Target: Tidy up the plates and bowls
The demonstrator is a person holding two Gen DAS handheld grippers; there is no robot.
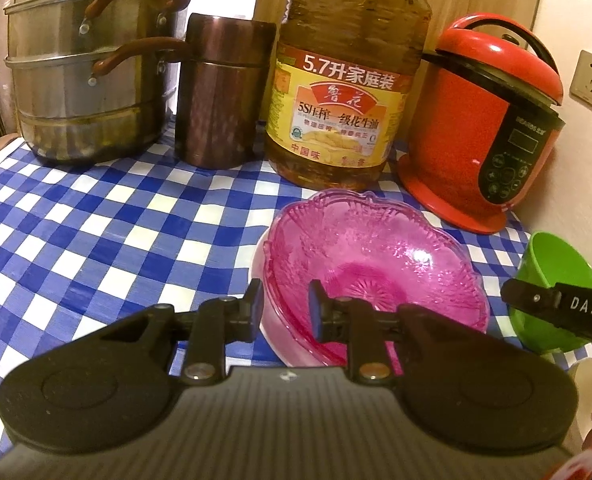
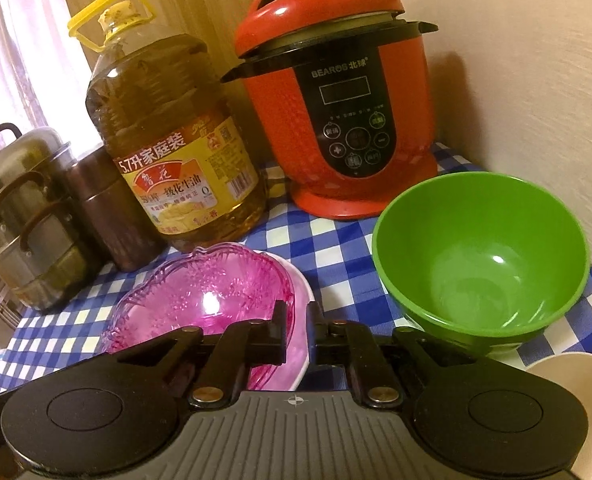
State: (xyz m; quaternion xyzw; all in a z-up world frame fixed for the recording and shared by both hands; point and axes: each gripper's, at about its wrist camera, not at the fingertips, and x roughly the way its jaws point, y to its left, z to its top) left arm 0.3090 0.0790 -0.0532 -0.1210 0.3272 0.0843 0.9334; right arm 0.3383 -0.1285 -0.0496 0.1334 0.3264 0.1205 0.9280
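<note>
A pink see-through scalloped bowl (image 1: 375, 264) sits nested in a white bowl (image 1: 270, 324) on the blue checked cloth. My left gripper (image 1: 286, 308) has one finger outside the white bowl and one inside the pink bowl, with a gap around both rims; it looks open. In the right wrist view the pink bowl (image 2: 204, 292) and white bowl (image 2: 301, 300) lie at lower left, with the right gripper (image 2: 299, 336) straddling their right rims, jaws close together. A green bowl (image 2: 483, 264) stands empty to the right; it also shows in the left wrist view (image 1: 551, 272).
Along the back stand a steel steamer pot (image 1: 92, 64), a copper canister (image 1: 220, 92), a large oil bottle (image 1: 343, 80) and a red rice cooker (image 1: 487, 128). A cream bowl (image 2: 567, 364) sits at the near right. A wall with sockets (image 1: 589, 78) closes the right side.
</note>
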